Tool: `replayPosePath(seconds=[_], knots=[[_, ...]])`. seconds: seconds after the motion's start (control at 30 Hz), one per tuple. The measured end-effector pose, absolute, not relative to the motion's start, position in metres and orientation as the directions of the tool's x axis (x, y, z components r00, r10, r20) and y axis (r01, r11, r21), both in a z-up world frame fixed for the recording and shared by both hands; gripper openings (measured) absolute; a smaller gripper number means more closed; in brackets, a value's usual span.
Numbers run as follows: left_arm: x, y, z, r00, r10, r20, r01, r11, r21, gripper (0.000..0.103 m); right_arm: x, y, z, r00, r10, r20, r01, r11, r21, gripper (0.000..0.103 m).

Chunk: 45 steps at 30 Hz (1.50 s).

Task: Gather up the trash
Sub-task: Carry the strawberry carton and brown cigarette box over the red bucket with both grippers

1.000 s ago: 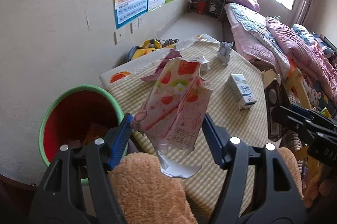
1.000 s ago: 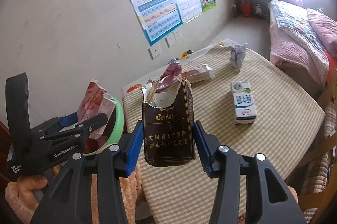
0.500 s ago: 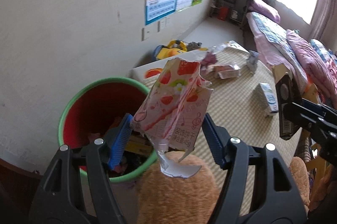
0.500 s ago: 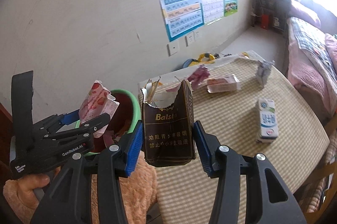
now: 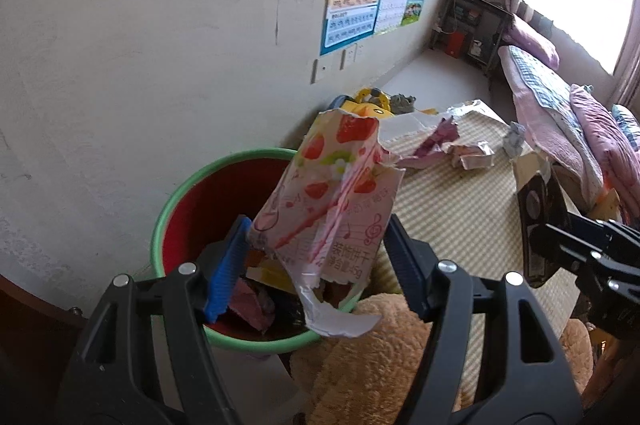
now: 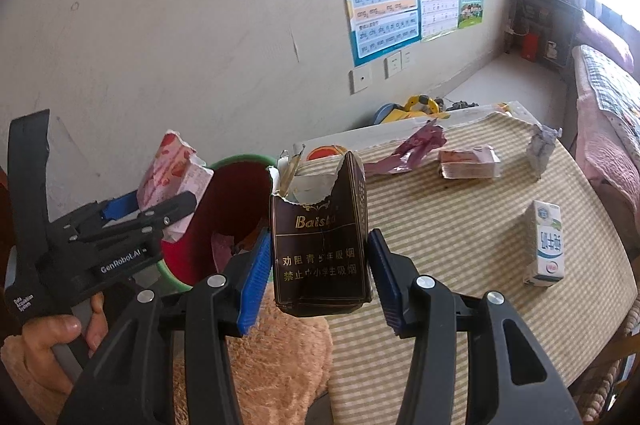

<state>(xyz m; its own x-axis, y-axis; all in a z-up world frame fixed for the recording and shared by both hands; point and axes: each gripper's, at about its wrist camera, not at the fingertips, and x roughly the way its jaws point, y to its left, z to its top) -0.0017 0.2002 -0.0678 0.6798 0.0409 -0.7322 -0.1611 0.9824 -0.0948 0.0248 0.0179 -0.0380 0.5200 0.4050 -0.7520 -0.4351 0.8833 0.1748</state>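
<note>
Step in hand: carry to the bin, both hands loaded. Left tool [image 5: 316,253] is clamped on the torn strawberry-print biscuit box [image 5: 332,201], which hangs over the near rim of the red bin with green rim [image 5: 172,201]; other scraps already lie inside. Right tool [image 6: 316,265] is clamped on the torn dark cigarette pack [image 6: 320,245], held above the tabletop [image 6: 460,245] edge, just beside the bin but not over it.

Next move, as judged: spread the left jaws to drop the box, then bring the pack over the bin mouth before releasing. Still on the tabletop: milk carton [image 6: 546,245], pink packet [image 6: 468,165], purple wrapper [image 6: 408,149].
</note>
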Motion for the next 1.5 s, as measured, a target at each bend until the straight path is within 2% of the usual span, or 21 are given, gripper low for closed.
replayPosePath(seconds=[0.63,1.13,1.5], knots=[[-0.003,0.244,-0.087,0.647,0.105,-0.755,-0.265,0.960,-0.094,0.065,0.042,0.072,-0.047,0.429,0.486,-0.761,-0.512,0.825,0.239,0.047],[-0.002,0.261,-0.098,0.628,0.129,-0.767,-0.305,0.948,-0.091,0.065,0.050,0.106,-0.055,0.402,0.491,-0.773,-0.562,0.799,0.215,0.047],[0.011,0.272,-0.132,0.566,0.075,-0.821,-0.330,0.933,-0.143,0.066,0.067,0.117,-0.067,0.359,0.521,-0.775,-0.568,0.781,0.261,0.047]])
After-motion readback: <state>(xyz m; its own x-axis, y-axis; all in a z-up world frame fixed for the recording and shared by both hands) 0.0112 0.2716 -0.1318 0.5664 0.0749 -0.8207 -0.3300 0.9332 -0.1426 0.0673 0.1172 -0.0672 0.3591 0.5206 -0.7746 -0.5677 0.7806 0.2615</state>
